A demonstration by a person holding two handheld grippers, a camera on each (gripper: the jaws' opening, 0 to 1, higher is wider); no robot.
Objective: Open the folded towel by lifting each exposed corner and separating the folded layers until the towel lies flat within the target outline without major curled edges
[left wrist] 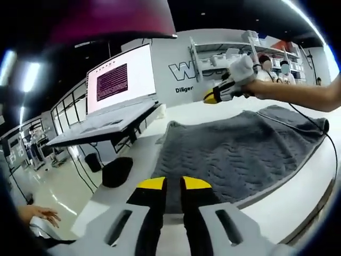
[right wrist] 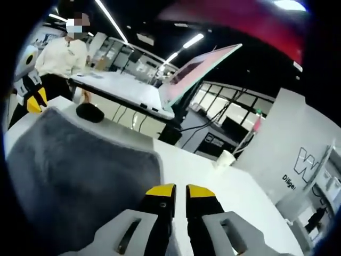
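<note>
On the white table (left wrist: 298,197), lay the grey towel (left wrist: 240,154), spread wide but with a thicker doubled band along its far edge, so unfolding judged partly done. No target outline made out on the surface.

In the left gripper view, hovered the left gripper (left wrist: 175,184) just above the towel's near edge, yellow-tipped jaws nearly together with a narrow gap, nothing between them. Beyond the towel, held aloft the right gripper (left wrist: 213,96) on a bare forearm, clear of the cloth.

In the right gripper view, sat the right gripper (right wrist: 180,191) over the bare tabletop just beside the towel's (right wrist: 80,170) corner, jaws likewise close with a slim gap, empty. At the left rim, showed the left gripper (right wrist: 36,101) past the towel's other side.

Step in hand judged as reaching for an exposed corner, neither tool yet on fabric. Next move likely called for parting the jaws, lowering onto the top layer alone at the doubled edge, pinching, then lifting outward to peel it flat.
</note>
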